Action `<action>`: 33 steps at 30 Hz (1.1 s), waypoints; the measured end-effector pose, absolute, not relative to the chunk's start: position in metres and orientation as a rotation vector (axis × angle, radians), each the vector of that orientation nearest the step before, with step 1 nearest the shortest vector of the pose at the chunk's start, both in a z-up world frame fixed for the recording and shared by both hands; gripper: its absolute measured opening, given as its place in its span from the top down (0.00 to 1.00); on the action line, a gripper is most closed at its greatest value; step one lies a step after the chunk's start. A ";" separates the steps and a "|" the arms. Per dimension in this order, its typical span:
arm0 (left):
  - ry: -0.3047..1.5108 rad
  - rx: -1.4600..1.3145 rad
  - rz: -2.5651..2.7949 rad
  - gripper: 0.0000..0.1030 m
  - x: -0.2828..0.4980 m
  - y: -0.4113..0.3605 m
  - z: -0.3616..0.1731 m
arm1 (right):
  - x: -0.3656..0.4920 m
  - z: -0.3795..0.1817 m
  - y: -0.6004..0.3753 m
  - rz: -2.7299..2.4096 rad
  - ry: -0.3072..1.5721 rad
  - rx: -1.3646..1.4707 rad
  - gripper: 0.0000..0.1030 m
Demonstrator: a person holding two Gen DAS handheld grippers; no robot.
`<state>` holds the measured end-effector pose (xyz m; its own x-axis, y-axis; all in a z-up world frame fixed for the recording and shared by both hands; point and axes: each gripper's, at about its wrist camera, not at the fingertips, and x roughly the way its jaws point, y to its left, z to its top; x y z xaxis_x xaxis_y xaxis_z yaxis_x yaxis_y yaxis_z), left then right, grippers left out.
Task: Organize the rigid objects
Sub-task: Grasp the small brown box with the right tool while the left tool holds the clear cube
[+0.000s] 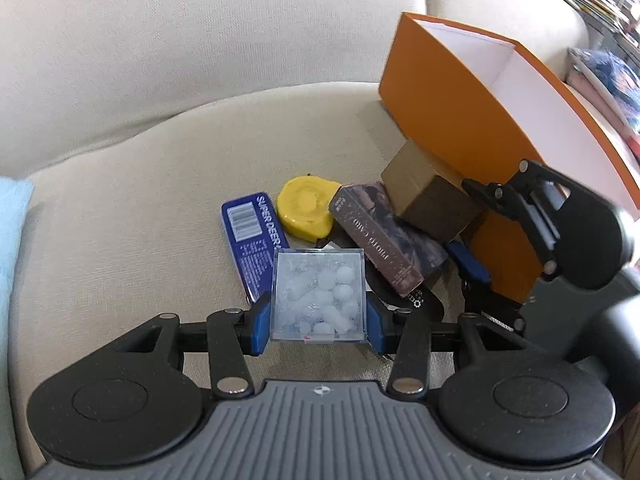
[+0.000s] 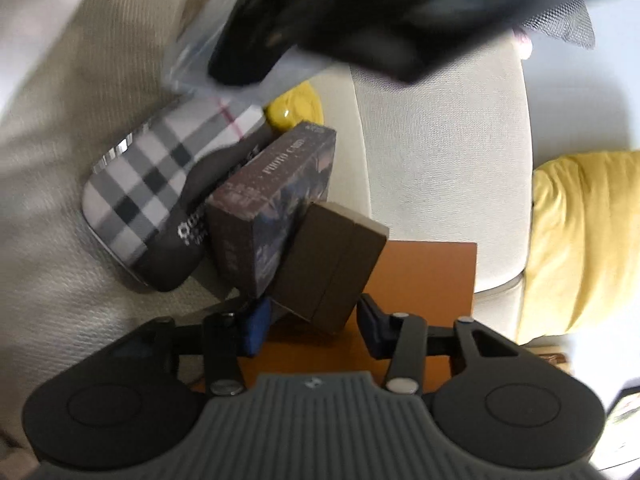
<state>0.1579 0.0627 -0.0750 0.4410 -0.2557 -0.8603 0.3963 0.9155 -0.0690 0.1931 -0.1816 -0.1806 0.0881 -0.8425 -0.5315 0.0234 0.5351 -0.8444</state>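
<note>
barely started by the look of it: the orange box (image 1: 452,120) on the sofa seat (image 1: 160,208) shows only white inner walls from here, can't see anything inside.

left gripper (image 1: 318,320) pinches the clear plastic case (image 1: 318,296) of white bits, pads against both sides, held above the pile.

right gripper (image 2: 316,328) straddles the brown box (image 2: 332,264); left pad touches its corner, right pad looks just clear. i read that as no grip yet, fingers spread.

left to sort: blue tin (image 1: 256,240), yellow tape measure (image 1: 306,210), photo card box (image 1: 384,236), plaid tin (image 2: 160,172), and a black sleeve (image 2: 184,240) lying on it.

in the way: the brown box leans on the photo card box and against the orange wall, so lifting it may shift the stack. both grippers work close together.
</note>
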 end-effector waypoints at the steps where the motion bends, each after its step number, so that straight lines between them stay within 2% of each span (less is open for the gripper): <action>1: 1.033 0.163 -0.418 0.49 0.159 0.062 -0.074 | 0.193 -0.172 -0.182 -0.751 1.316 -0.748 0.54; 8: 0.989 0.222 -0.489 0.49 0.170 0.057 -0.066 | 0.179 -0.086 -0.220 -0.671 1.150 -0.155 0.56; 13: 0.968 0.223 -0.577 0.49 0.184 0.042 -0.068 | 0.165 -0.057 -0.267 -0.640 1.098 0.172 0.57; 15: 0.958 0.255 -0.600 0.49 0.185 0.034 -0.069 | 0.162 -0.052 -0.277 -0.628 1.105 0.240 0.90; 16: 0.955 0.267 -0.602 0.49 0.185 0.031 -0.070 | 0.162 -0.054 -0.279 -0.626 1.127 0.247 0.93; 18: 0.952 0.259 -0.599 0.49 0.185 0.029 -0.071 | 0.160 -0.064 -0.280 -0.634 1.162 0.190 0.92; 19: 0.952 0.250 -0.596 0.49 0.184 0.030 -0.071 | 0.164 -0.066 -0.276 -0.626 1.173 0.141 0.87; 21: 0.953 0.243 -0.584 0.49 0.183 0.032 -0.072 | 0.169 -0.068 -0.270 -0.611 1.175 0.077 0.63; 22: 0.954 0.245 -0.579 0.49 0.183 0.034 -0.073 | 0.172 -0.069 -0.264 -0.588 1.163 0.057 0.46; 23: 0.955 0.249 -0.575 0.49 0.184 0.035 -0.073 | 0.171 -0.068 -0.269 -0.554 1.158 0.032 0.43; 31: 0.953 0.290 -0.604 0.49 0.187 0.038 -0.072 | 0.177 -0.077 -0.278 -0.190 1.329 -0.373 0.42; 33: 0.953 0.292 -0.607 0.49 0.188 0.037 -0.071 | 0.182 -0.079 -0.292 -0.109 1.365 -0.396 0.37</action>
